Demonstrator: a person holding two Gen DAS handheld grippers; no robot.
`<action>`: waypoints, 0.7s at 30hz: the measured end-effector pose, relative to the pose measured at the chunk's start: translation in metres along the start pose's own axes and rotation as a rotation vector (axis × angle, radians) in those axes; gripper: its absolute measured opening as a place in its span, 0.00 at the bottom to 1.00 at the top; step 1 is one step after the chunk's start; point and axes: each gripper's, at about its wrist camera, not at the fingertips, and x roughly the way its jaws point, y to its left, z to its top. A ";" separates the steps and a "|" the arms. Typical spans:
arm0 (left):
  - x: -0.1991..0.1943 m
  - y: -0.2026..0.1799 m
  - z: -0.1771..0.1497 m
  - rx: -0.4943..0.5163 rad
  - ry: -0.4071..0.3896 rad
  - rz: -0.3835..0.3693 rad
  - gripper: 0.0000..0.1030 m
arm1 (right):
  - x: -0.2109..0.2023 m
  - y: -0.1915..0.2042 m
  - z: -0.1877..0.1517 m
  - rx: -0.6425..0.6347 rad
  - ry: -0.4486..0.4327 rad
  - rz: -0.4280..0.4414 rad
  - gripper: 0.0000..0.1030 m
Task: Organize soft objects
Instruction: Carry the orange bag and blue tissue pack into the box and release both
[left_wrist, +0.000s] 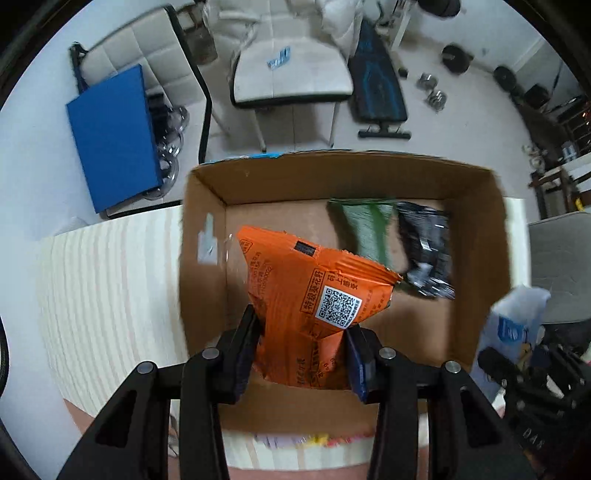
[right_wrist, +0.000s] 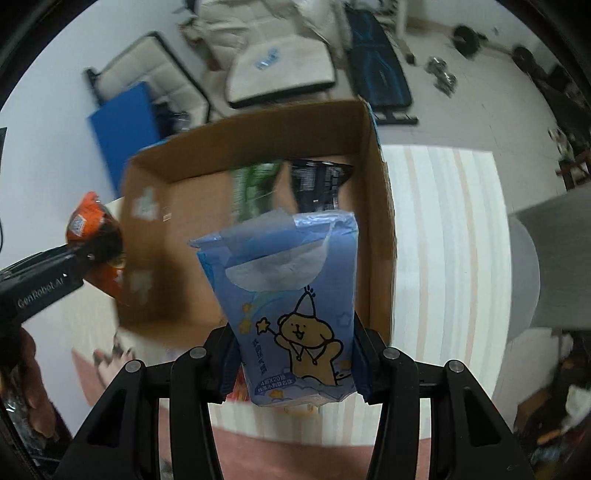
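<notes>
Striped table (left_wrist: 110, 280), box (left_wrist: 476, 236): left gripper (left_wrist: 301, 343) clamps QR-coded orange pack (left_wrist: 314, 295); right gripper (right_wrist: 293, 354) clamps bear tissues (right_wrist: 291, 295), text blurry.

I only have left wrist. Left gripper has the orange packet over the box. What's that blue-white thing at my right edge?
Observer: A blue tissue pack with a cartoon bear, clamped in the right gripper.
Operator: Is it over the box yet?
Observer: Right wrist view shows it in front of the cardboard box's near right corner; whether it is past the rim I cannot tell.
Operator: Anything in the box under it?
Observer: A green packet and a black packet lie at the far wall.
</notes>
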 end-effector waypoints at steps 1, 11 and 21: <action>0.013 0.001 0.009 -0.002 0.021 0.002 0.38 | 0.022 0.002 0.010 0.006 0.016 -0.008 0.50; 0.081 -0.016 0.055 0.033 0.129 0.004 0.38 | 0.097 0.001 0.028 0.011 0.150 -0.082 0.50; 0.106 -0.021 0.069 0.024 0.185 0.000 0.41 | 0.133 0.015 0.028 -0.038 0.264 -0.140 0.53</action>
